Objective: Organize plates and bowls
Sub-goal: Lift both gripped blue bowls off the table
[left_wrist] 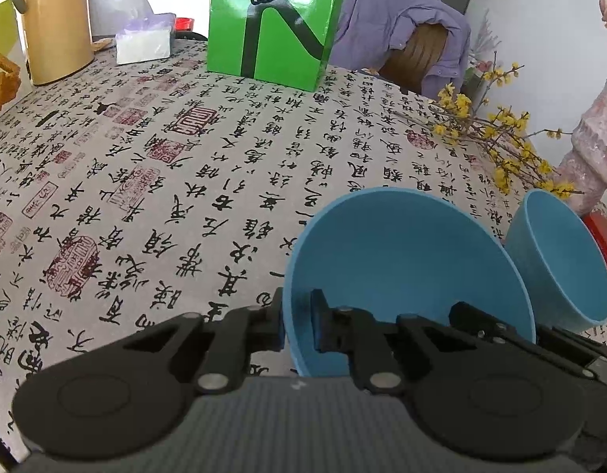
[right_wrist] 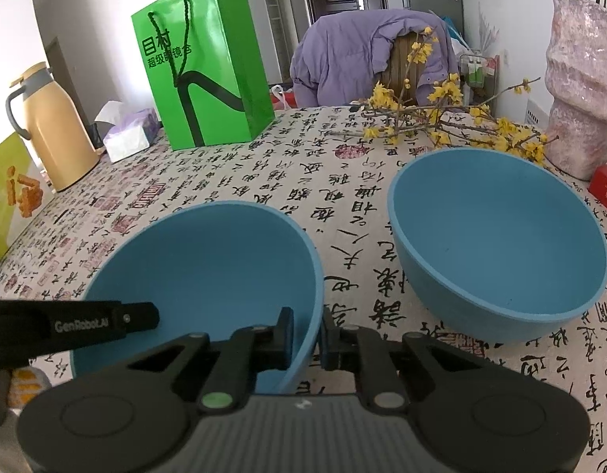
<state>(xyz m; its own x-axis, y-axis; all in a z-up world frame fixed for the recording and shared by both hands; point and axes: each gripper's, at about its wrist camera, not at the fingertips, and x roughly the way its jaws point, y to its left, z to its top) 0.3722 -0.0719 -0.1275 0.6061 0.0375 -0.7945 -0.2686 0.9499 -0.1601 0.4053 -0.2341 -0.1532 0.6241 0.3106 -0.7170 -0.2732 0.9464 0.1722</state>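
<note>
Blue plastic filled both views; I had the near bowl (right_wrist: 209, 276) pinched by its rim from two sides, presumably so it could be lifted level and nested into the far bowl (right_wrist: 496, 244), which sat on the tablecloth (right_wrist: 264, 181) at about two o'clock in the right wrist view. My right gripper (right_wrist: 306, 333) was clamped on the rim, one finger inside the wall and one outside; my left gripper (left_wrist: 297, 325) gripped the opposite rim the same way, and its black body (right_wrist: 67, 323) reached in from nine o'clock. Beyond, at eleven o'clock, stood the green bag (right_wrist: 209, 67) and the thermos (right_wrist: 55, 126), well apart from the bowls; the flower branches (right_wrist: 441, 118) lay just behind the far bowl. I could not tell whether the near bowl touched the cloth, since my own gripper bodies hid its base; the far bowl was cut to a sliver (left_wrist: 559, 260) in the left wrist view; no plates showed anywhere.
</note>
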